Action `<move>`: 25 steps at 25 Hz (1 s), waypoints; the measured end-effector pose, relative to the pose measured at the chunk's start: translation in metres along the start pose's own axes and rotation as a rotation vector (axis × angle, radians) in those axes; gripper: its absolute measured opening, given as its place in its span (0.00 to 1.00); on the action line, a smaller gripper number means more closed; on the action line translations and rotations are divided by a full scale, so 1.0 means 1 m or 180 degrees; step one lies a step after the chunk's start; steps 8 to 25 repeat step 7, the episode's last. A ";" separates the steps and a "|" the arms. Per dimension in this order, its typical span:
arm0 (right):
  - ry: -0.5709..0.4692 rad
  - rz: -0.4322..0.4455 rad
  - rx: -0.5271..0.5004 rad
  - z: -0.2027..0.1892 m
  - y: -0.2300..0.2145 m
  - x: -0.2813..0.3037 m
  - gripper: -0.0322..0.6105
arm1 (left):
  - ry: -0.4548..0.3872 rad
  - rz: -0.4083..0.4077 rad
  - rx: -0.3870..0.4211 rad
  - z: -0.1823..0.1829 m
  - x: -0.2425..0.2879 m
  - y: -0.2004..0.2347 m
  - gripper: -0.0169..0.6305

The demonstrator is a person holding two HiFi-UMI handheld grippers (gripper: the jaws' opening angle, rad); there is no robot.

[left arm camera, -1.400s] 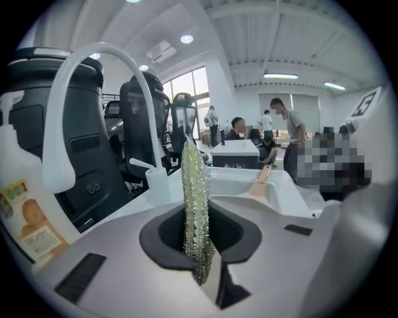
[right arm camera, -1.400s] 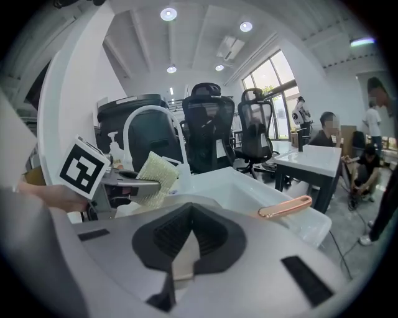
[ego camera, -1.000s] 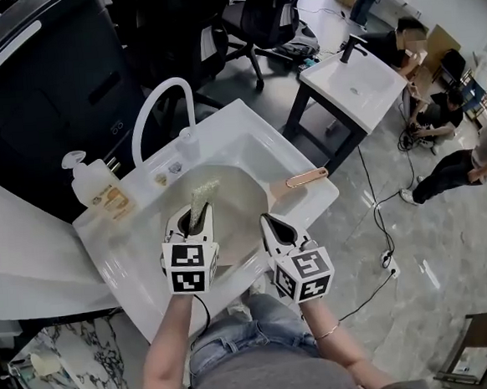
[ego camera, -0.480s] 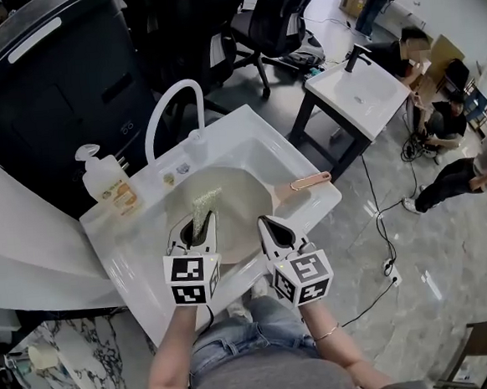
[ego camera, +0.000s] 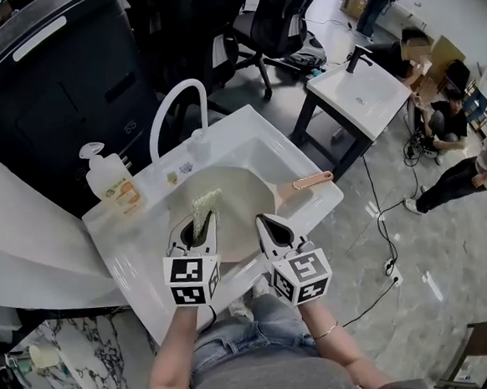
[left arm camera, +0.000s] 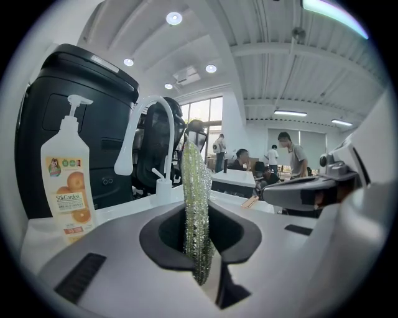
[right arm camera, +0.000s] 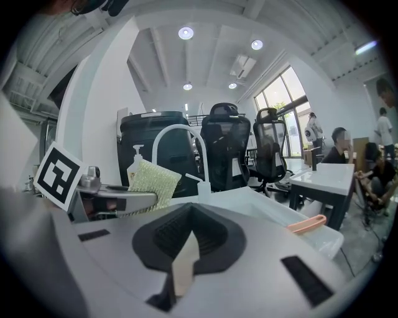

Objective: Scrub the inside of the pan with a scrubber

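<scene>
Two grippers hover at the 6 o'clock edge of the sink; your left gripper is clenched on the scrubber, which stands upright above the pan; your right gripper has its jaws pressed together on nothing; the pan lies in the basin, its handle toward 3 o'clock; a soap bottle stands at 10 o'clock.
</scene>
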State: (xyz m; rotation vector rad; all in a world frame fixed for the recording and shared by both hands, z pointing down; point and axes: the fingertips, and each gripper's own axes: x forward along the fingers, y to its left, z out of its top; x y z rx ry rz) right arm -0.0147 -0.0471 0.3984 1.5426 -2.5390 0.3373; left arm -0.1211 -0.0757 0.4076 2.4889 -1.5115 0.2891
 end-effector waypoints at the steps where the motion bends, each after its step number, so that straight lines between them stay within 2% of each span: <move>1: -0.0002 -0.0007 0.0000 0.000 0.000 0.000 0.06 | -0.0010 -0.0003 -0.0007 0.000 0.000 0.000 0.12; 25: -0.0013 0.0003 0.0021 0.001 0.005 0.003 0.06 | -0.0055 -0.0014 -0.0020 0.002 -0.004 0.005 0.12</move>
